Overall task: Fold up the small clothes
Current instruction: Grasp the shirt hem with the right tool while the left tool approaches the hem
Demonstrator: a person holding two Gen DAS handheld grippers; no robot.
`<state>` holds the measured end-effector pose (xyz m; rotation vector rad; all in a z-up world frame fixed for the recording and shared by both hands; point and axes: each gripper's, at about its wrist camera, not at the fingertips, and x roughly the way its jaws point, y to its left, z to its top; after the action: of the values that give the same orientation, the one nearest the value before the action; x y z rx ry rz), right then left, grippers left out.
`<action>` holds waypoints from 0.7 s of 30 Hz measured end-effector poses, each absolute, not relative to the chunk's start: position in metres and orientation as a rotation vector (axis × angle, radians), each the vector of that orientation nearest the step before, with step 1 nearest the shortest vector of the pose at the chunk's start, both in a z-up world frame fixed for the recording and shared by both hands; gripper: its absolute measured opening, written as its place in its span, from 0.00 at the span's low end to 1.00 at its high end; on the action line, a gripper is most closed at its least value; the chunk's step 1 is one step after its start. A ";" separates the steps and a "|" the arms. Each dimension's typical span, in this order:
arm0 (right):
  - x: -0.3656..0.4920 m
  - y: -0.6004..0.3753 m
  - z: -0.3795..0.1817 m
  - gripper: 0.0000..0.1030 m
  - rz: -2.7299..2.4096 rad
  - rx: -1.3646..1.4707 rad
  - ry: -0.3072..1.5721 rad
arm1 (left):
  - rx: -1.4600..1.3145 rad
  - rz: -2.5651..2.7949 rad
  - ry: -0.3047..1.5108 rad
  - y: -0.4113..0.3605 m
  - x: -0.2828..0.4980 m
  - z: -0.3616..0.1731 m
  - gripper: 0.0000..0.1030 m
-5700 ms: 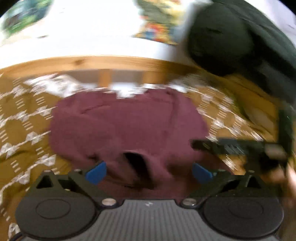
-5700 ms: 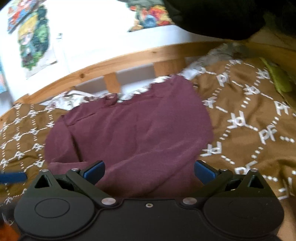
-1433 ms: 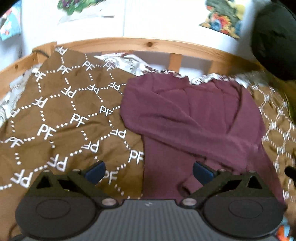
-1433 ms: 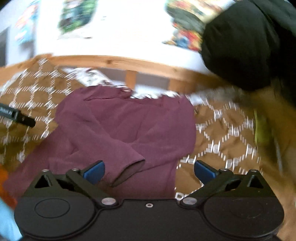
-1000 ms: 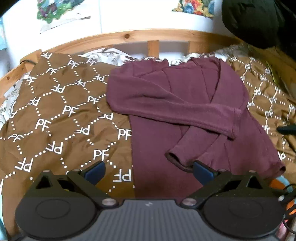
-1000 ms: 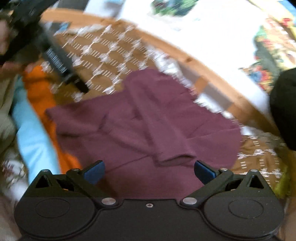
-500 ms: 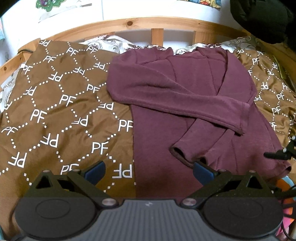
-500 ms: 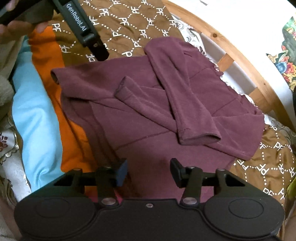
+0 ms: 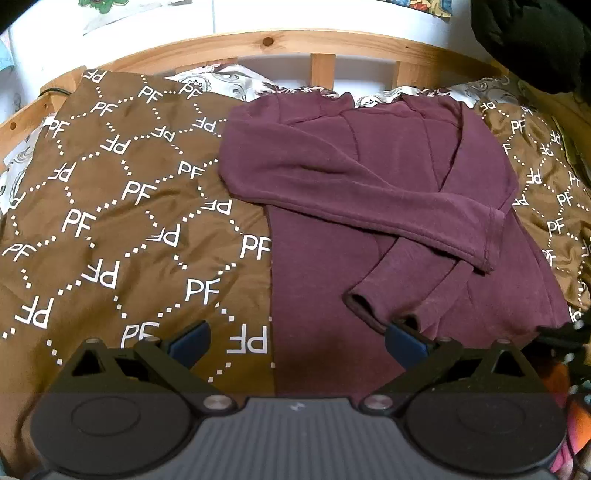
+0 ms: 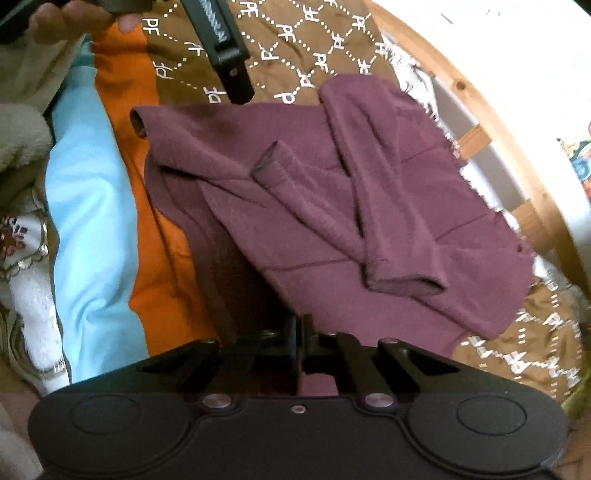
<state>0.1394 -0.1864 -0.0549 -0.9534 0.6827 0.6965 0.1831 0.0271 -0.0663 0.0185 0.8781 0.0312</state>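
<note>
A maroon long-sleeved sweater (image 9: 369, 177) lies flat on a brown quilt, both sleeves crossed over its chest. My left gripper (image 9: 297, 341) hovers open over the sweater's near left hem edge, its blue pads (image 9: 190, 339) wide apart and nothing between them. My right gripper (image 10: 299, 332) is shut, its jaws pinched together on the sweater (image 10: 332, 192) at the near hem. From the left wrist view, its dark tip (image 9: 565, 328) sits at the hem's right corner. A hand (image 10: 74, 14) holds the left gripper, and one finger (image 10: 229, 55) shows at the top.
The brown quilt (image 9: 110, 221) with white PF lettering covers the bed. A wooden bed rail (image 9: 321, 40) runs along the far side below a white wall. A dark garment (image 9: 528, 37) hangs at top right. Orange cloth (image 10: 162, 240) and light-blue cloth (image 10: 92, 221) lie beside the hem.
The right gripper's jaws went from wide apart to shut at the sweater's hem, and it swung round and sank a little. The left gripper has hardly moved.
</note>
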 end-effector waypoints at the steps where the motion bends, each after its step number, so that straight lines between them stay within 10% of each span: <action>1: 0.138 -0.190 -0.050 0.00 0.695 -0.969 0.677 | 0.017 0.031 0.879 0.027 0.184 -0.066 0.99; 14: 0.132 -0.235 -0.040 0.02 0.676 -1.053 0.794 | 0.027 0.026 0.884 0.025 0.183 -0.067 0.99; 21: 0.130 -0.220 -0.033 0.46 0.745 -1.005 0.749 | 0.038 -0.024 0.868 0.020 0.181 -0.066 0.99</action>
<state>0.1296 -0.2203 -0.0325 -1.0047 0.7493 0.7447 0.1808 0.0198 -0.0658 0.0384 0.8676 -0.0238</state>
